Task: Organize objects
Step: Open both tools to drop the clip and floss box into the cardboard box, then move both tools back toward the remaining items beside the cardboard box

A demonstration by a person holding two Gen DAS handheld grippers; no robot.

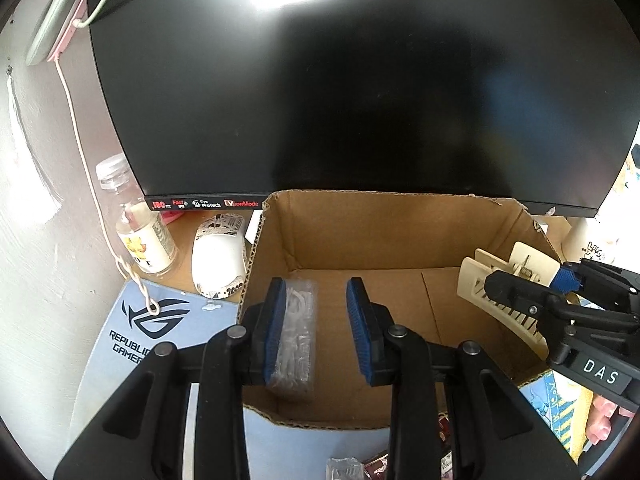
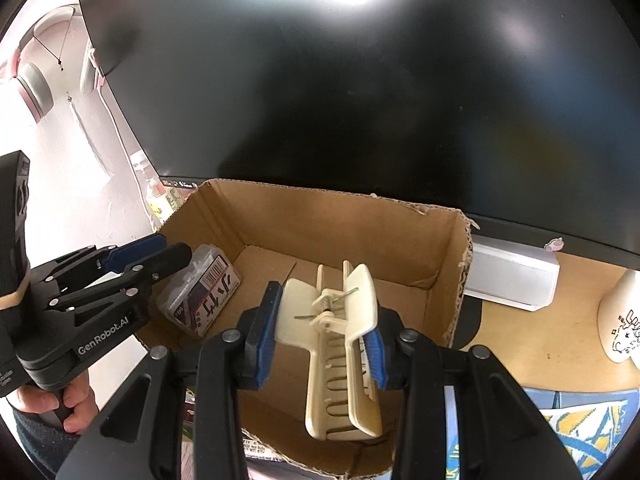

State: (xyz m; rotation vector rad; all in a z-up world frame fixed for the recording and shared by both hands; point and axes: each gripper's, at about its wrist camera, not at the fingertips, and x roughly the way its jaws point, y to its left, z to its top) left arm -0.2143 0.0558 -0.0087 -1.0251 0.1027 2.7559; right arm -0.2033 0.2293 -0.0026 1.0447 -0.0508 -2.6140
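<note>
Hovering over the open cardboard box [image 2: 344, 216], right claw [image 2: 320, 344] grips the hair clip [image 2: 344, 356]; left claw [image 1: 316, 328] stands parted.

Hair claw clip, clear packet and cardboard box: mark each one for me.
Hair claw clip [image 2: 344, 344], right wrist view, on its spine.
Clear packet [image 2: 204, 292], right wrist view, on its label.
Cardboard box [image 1: 360, 232], left wrist view, on its far inner wall.

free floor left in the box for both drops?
Yes. The cardboard box floor is bare from its middle to the right wall, under the hair clip in the right hand-held gripper. The left wall is crowded: plastic packet and left hand-held gripper.
</note>
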